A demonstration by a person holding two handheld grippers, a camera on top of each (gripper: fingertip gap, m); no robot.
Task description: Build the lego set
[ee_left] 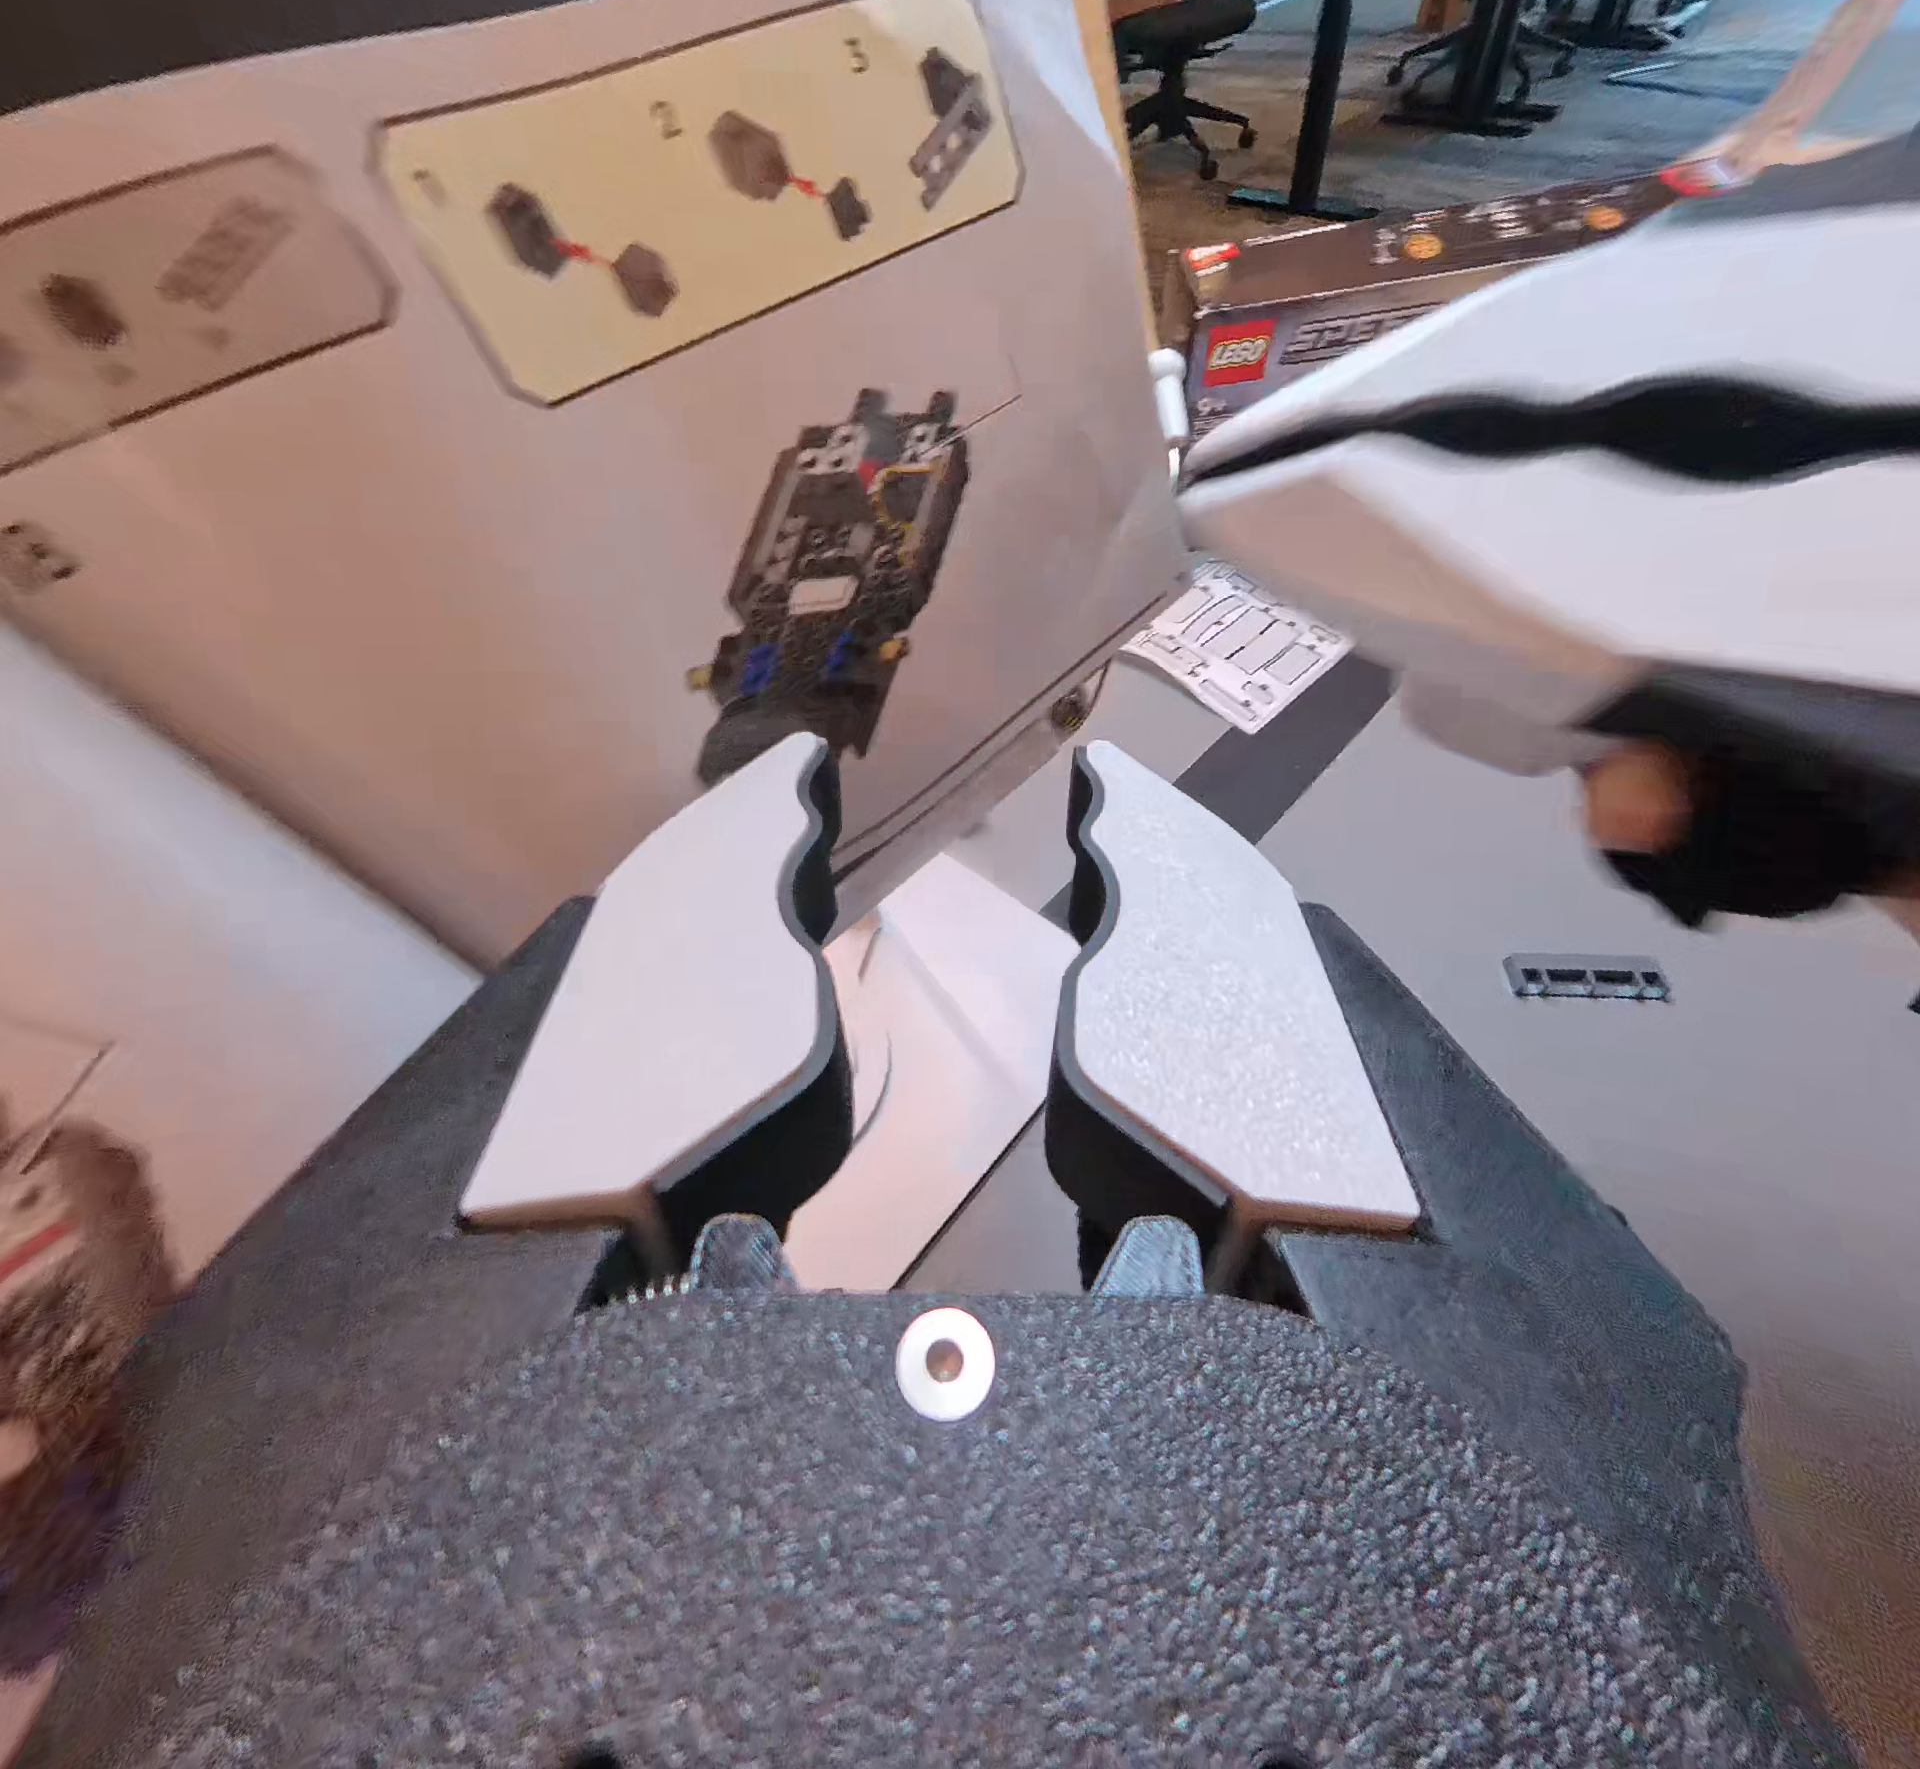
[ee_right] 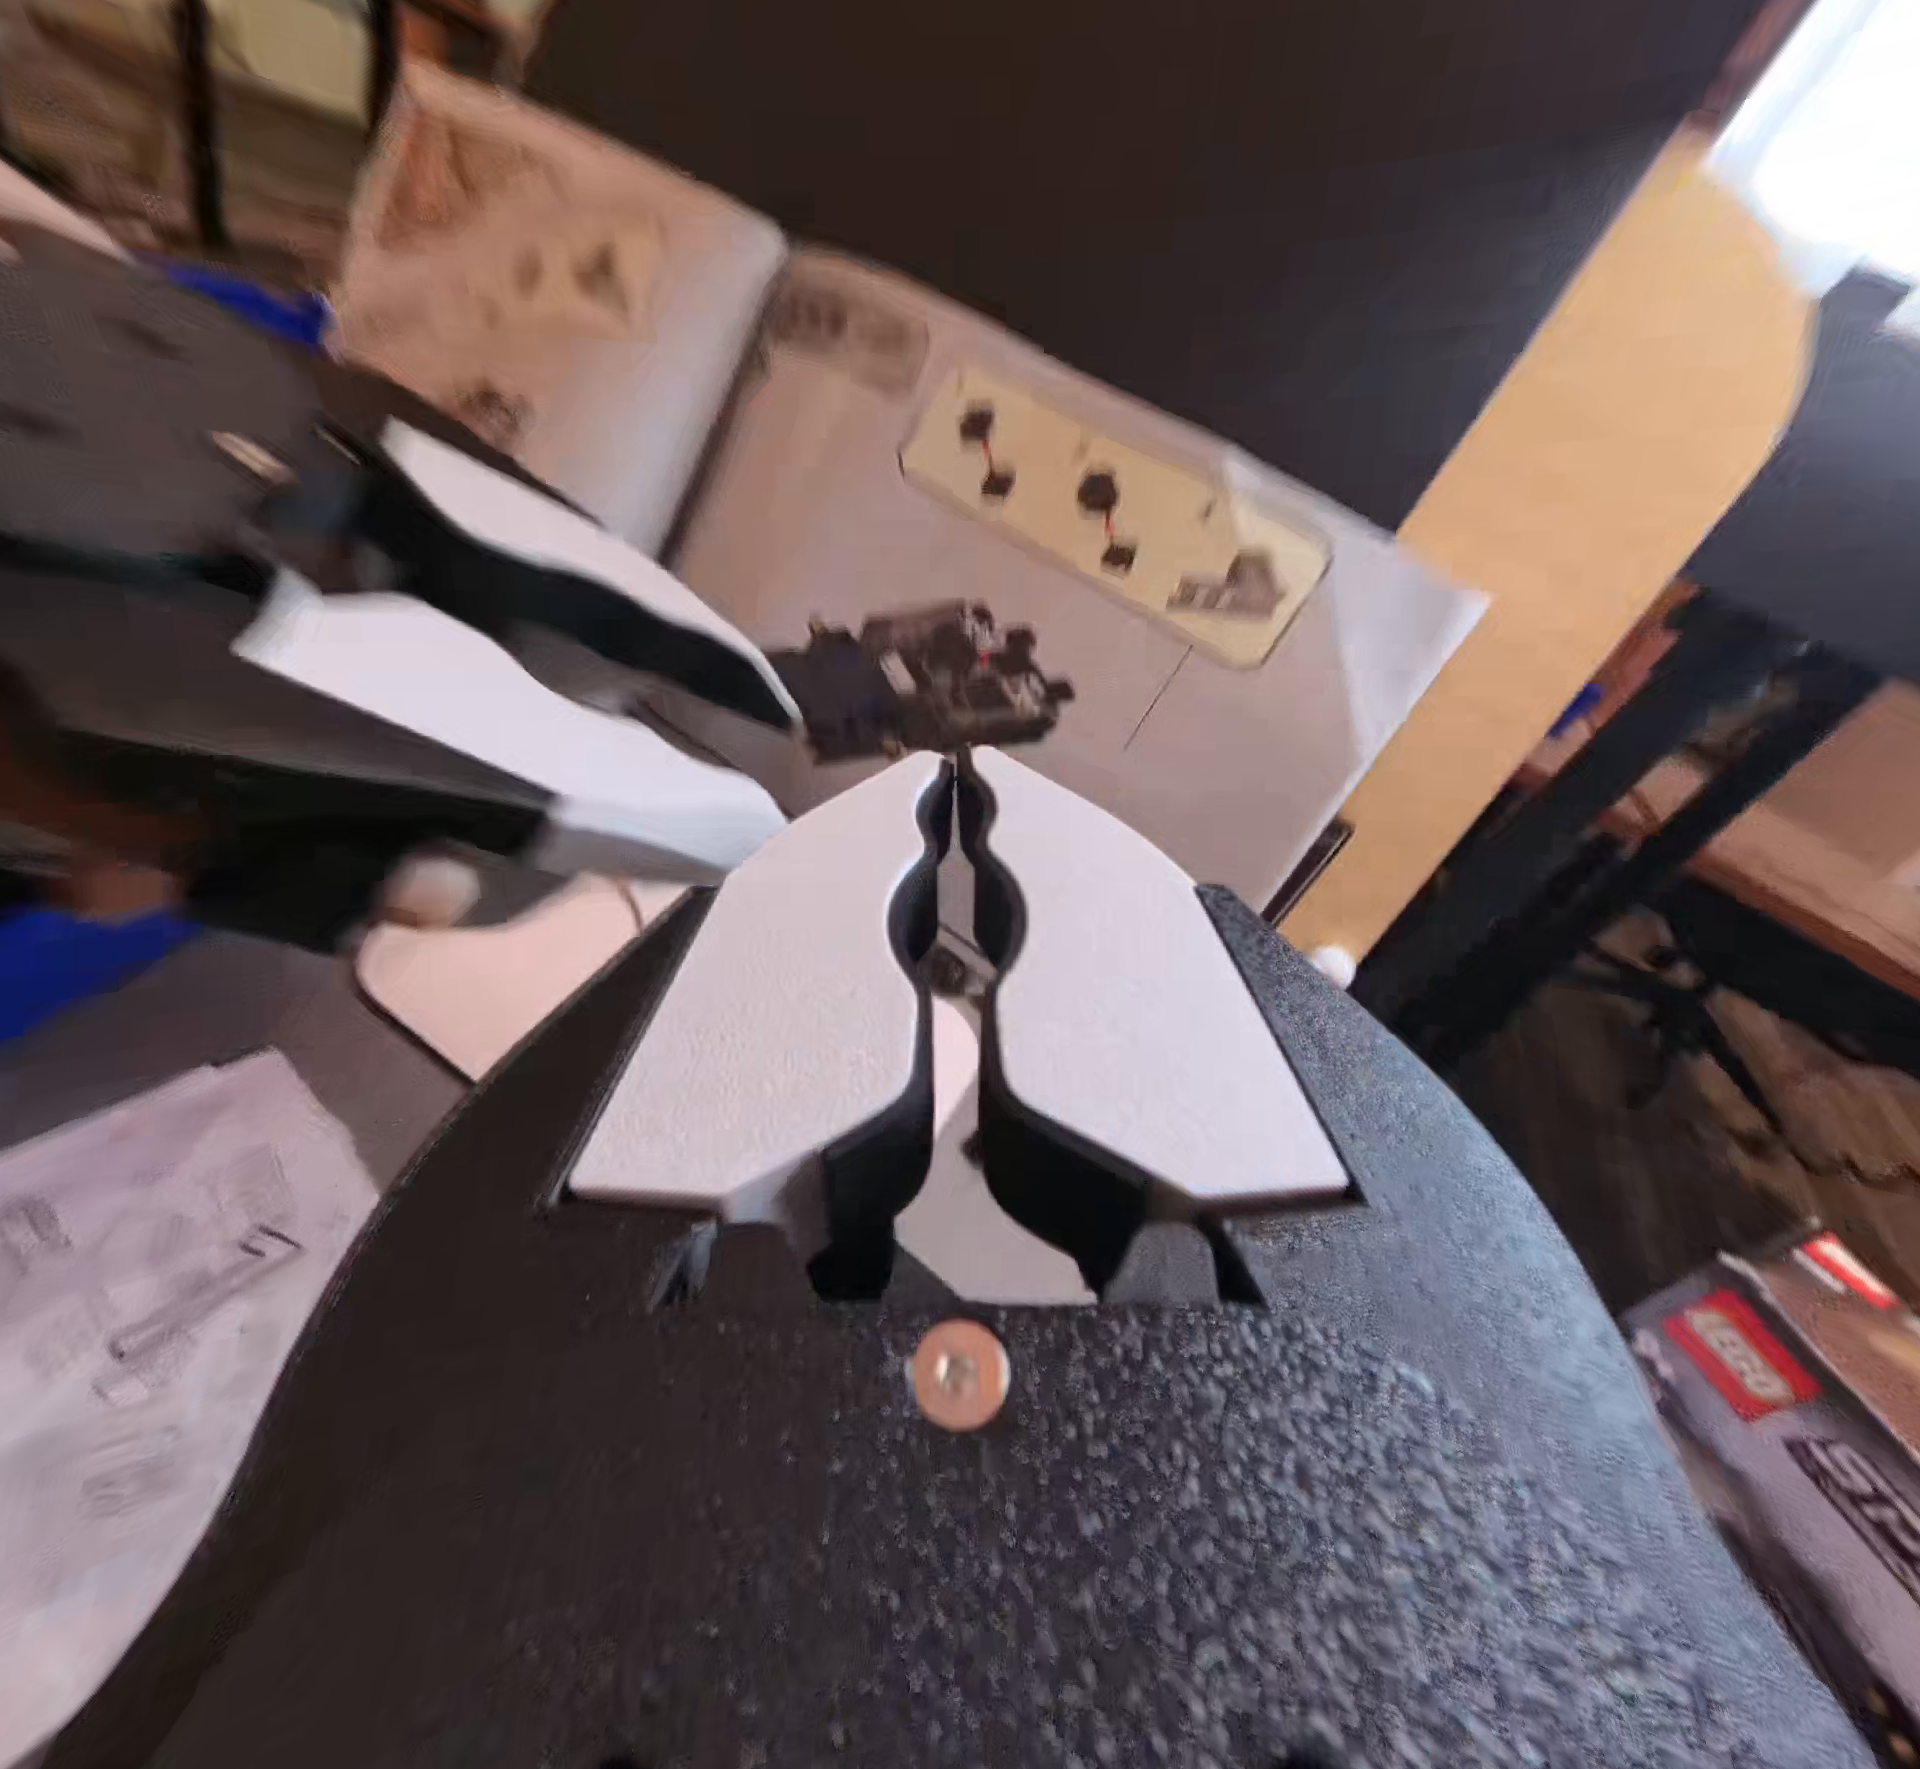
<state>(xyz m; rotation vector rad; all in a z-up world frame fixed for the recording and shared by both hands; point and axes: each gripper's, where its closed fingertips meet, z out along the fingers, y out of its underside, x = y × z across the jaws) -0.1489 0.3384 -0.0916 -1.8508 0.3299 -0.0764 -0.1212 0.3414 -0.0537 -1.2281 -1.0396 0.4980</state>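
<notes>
An open building-instruction booklet [ee_left: 520,576] stands tilted up, its page printed with drawings of a dark model. My left gripper [ee_left: 951,784] is open. The page's lower corner hangs between its fingers, close to the left pad [ee_left: 821,846] and clear of the right one. My right gripper [ee_right: 961,769] is shut on the page's edge, with the booklet [ee_right: 1195,784] rising just beyond its tips. In the left wrist view the right gripper [ee_left: 1190,472] meets the page's right edge. In the right wrist view the left gripper [ee_right: 784,774] reaches in open from the left.
A black toy box [ee_left: 1455,265] lies behind the right gripper. A white sticker sheet [ee_left: 1236,644] and a small grey part [ee_left: 1584,976] lie on the grey table. A gloved hand [ee_left: 1745,826] holds the right gripper. Desks and office chairs stand far back. A printed sheet [ee_right: 156,1304] lies at lower left. The left gripper's tips are roughly 5 centimetres from the right gripper's.
</notes>
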